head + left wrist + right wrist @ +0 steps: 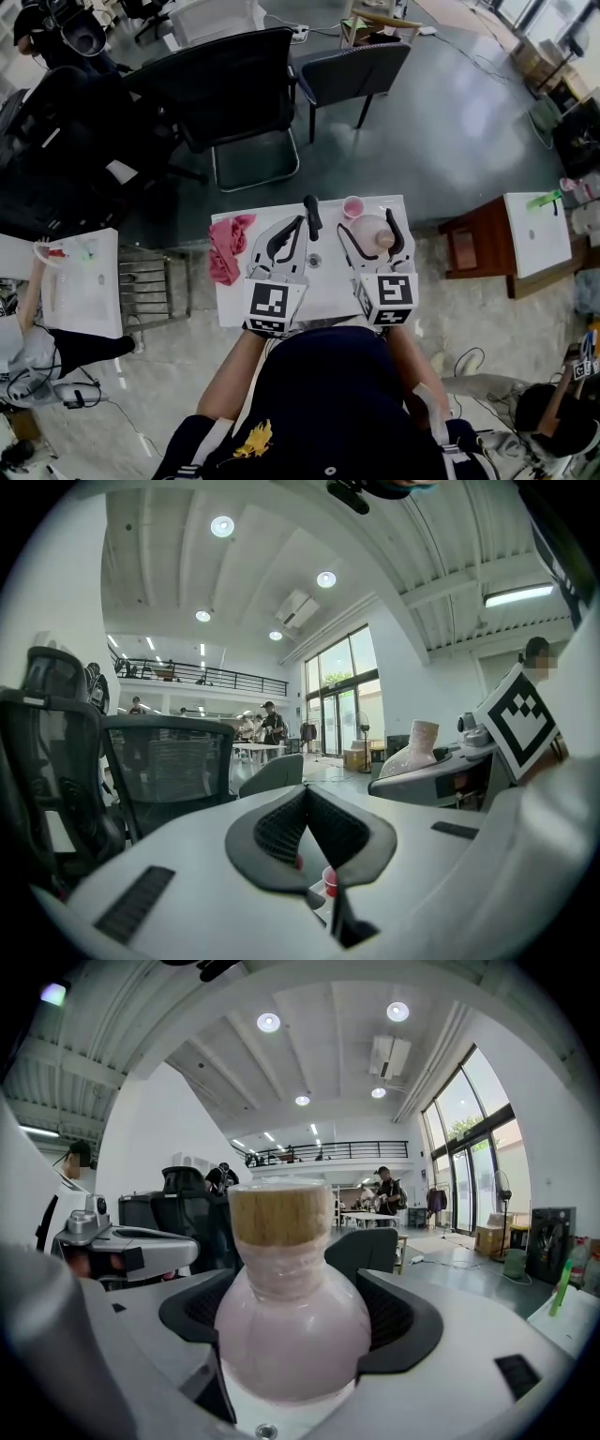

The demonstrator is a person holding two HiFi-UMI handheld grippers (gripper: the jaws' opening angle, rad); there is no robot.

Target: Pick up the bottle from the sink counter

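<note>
— Where's the bottle?

— At the centre of the right gripper view. The right hand-held gripper [298, 1309] is clamped on the round pink bottle [292, 1321], with pads on both sides and the tan cap upright.

— And the left?

— The left hand-held gripper [306, 791] has its tips together, empty.

— Farther out?

— A white bench [328, 281] at mid-frame of the head view. A pink cloth [228, 246] lies at its left and a small cup [352, 206] at its far edge.

One bottle [366, 233] right of centre; two grippers, the left gripper [299, 223] and the right gripper [368, 225], at mid-frame; one pink cup [352, 206]; one pink cloth [228, 247] left of centre; one black tap [312, 216]; two chairs at upper centre, a black chair [239, 89] and a grey chair [361, 67].
</note>
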